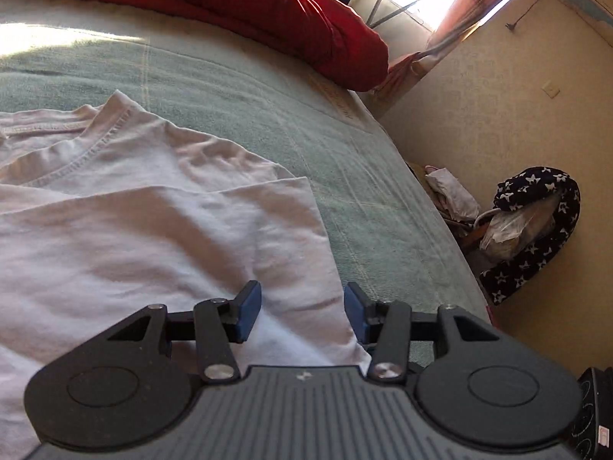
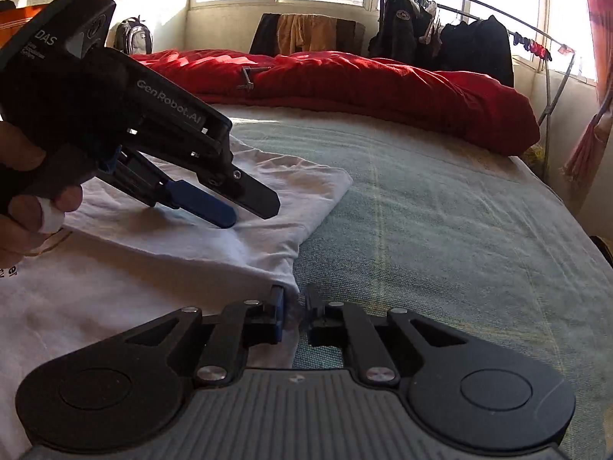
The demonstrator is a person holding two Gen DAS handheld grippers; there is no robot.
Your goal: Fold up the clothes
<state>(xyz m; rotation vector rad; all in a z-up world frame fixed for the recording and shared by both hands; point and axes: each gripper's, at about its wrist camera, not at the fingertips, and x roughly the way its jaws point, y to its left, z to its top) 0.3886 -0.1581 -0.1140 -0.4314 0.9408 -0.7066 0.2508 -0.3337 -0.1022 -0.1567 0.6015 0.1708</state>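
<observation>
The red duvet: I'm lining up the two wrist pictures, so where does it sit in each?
Left wrist: red duvet runs along the top, from the left edge past the middle, above the green blanket.
Right wrist: red duvet stretches across the middle upper part, below the windows.
Shared landmark: the white T-shirt lying on the blanket.

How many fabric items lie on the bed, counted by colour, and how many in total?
White: 1, the T-shirt
Red: 1, the duvet
Green: 1, the blanket spread under both
Total: 3
</observation>
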